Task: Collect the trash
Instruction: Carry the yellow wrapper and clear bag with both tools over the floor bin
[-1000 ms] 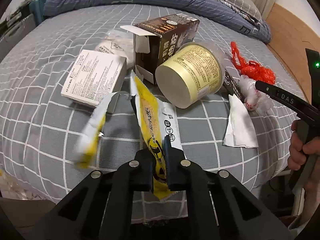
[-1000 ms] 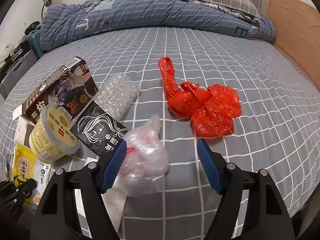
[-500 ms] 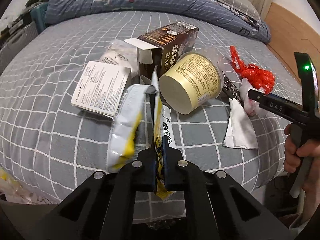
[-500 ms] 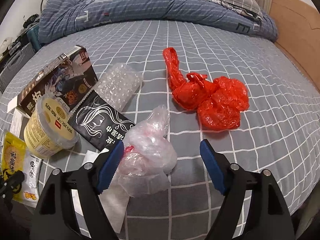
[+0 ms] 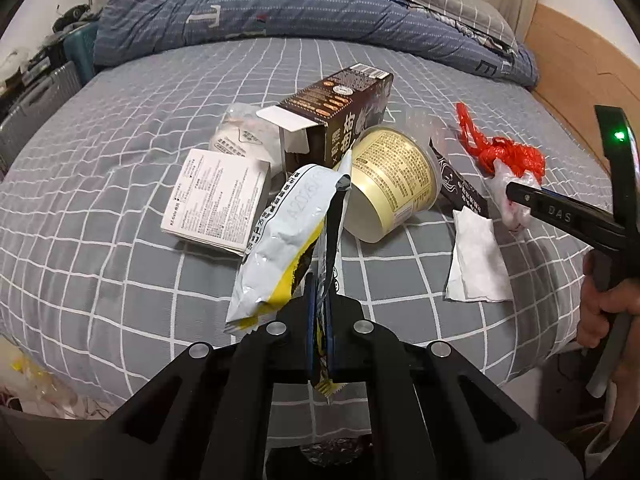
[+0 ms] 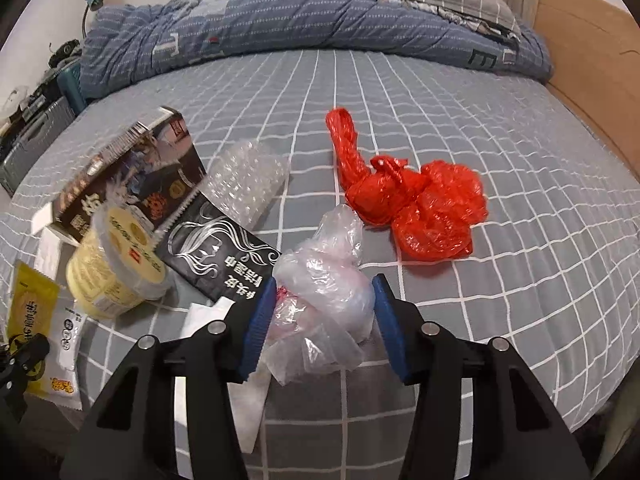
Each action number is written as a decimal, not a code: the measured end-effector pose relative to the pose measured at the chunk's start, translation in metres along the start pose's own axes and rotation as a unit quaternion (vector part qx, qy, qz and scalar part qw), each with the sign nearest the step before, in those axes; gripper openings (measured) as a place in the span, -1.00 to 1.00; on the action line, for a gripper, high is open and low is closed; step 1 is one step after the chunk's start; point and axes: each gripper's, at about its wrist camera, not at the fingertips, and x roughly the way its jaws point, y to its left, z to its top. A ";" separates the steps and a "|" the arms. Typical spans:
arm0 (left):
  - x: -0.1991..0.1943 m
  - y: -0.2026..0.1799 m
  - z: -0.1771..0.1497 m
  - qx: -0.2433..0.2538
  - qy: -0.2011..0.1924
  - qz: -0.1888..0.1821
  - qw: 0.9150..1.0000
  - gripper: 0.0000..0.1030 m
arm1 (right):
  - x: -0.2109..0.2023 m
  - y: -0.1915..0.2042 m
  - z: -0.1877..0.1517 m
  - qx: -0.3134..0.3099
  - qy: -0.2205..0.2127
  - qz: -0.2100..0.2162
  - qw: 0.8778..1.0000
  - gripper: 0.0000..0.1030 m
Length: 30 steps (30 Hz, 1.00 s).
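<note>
The left gripper [image 5: 320, 320] is clamped fully on the yellow snack wrapper [image 5: 280, 248], which is lifted clear of the bed [image 5: 120, 240] for carrying; the right gripper [image 6: 320, 320] is half open, its jaws just closing around the clear plastic bag [image 6: 324, 292], both pads at its sides, firm pressure not yet evident; the red bag [image 6: 416, 208] and the yellow cup [image 6: 116, 268] lie uncollected nearby.

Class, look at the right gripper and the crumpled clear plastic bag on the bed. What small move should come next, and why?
Probably finish closing the right gripper on the clear plastic bag, then lift. Its jaws have just been closing, and the bag sits between the blue pads, which look to be just meeting its sides without squeezing it. The left gripper is already shut on the yellow snack wrapper, so it needs nothing.
</note>
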 end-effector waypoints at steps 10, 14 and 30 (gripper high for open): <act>-0.030 0.000 0.003 -0.004 -0.015 -0.006 1.000 -0.94 | -0.064 0.018 -0.009 -0.024 -0.042 0.014 0.999 -0.08; -0.046 0.000 0.003 -0.002 -0.023 -0.004 1.000 -0.94 | -0.087 0.026 -0.016 -0.028 -0.050 0.018 0.998 -0.08; -0.096 0.002 -0.014 -0.004 -0.040 0.009 0.999 -0.94 | -0.152 0.041 -0.035 -0.025 -0.067 0.024 0.997 -0.08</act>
